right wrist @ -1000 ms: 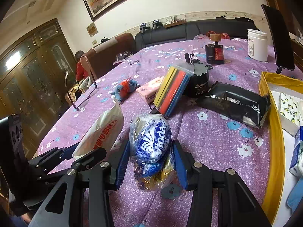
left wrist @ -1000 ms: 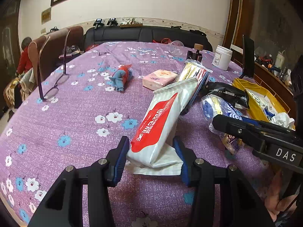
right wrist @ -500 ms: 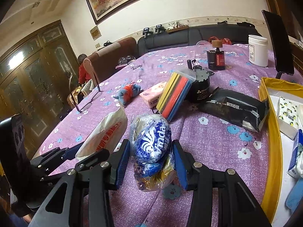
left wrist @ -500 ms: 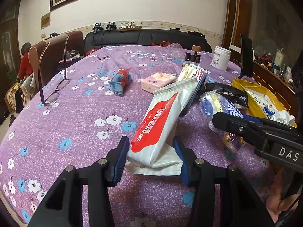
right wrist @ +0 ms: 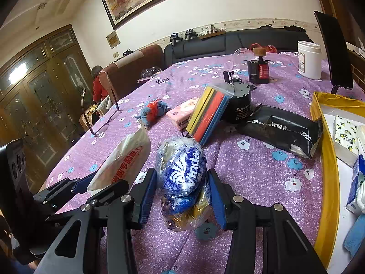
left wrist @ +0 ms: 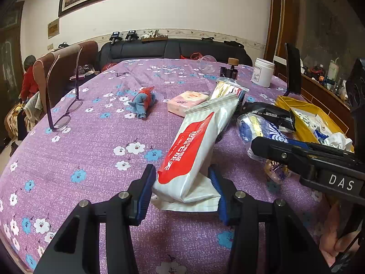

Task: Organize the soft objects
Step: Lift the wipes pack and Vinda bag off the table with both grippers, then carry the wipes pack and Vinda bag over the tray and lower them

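Observation:
My left gripper is shut on a white and red tissue pack, lifted off the purple flowered tablecloth. My right gripper is shut on a clear bag with a blue Vinda pack, also held above the cloth. The tissue pack also shows in the right wrist view, and the Vinda bag in the left wrist view. A yellow bin with tissue packs inside stands at the right. A black wipes pack, a pink tissue pack and a blue plush toy lie on the table.
A bag of coloured sponges leans on a black can. A white jar, a dark bottle and a black stand are at the back right. Glasses lie at the left edge by chairs.
Both grippers have risen a little with their packs still held; the view tilts up and the table sits lower in the frames.

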Available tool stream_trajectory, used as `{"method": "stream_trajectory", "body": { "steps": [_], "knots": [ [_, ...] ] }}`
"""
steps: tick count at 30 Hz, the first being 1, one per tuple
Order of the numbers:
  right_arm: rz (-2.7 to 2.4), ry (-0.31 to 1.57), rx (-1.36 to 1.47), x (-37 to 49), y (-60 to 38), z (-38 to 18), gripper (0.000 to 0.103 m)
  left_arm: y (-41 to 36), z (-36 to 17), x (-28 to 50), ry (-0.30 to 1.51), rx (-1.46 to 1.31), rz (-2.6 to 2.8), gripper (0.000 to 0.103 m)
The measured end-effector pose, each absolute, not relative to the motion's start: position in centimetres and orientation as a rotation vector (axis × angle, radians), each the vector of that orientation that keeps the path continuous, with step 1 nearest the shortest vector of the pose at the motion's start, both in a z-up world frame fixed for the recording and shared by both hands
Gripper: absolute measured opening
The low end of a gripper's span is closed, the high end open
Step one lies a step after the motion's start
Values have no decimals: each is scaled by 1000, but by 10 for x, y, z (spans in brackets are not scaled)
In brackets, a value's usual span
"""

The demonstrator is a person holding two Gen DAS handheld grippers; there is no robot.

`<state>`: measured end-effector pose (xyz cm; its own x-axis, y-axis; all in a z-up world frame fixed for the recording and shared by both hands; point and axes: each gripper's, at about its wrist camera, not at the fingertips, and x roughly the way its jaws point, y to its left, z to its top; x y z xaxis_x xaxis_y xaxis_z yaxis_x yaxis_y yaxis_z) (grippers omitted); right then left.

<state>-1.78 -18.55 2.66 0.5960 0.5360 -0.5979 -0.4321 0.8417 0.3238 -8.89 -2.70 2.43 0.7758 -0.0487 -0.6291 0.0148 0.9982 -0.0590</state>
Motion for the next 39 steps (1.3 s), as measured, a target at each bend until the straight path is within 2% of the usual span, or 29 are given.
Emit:
{"method": "stream_trajectory", "body": {
  "steps": [19, 39],
  "knots": [
    [487, 757, 166, -23, -207, 31, 49, -26, 26, -87, 713, -130, -61, 47],
    [430, 673, 227, -44, -263, 70, 49, -75, 57, -91, 699, -114, -201, 47]
  ]
}}
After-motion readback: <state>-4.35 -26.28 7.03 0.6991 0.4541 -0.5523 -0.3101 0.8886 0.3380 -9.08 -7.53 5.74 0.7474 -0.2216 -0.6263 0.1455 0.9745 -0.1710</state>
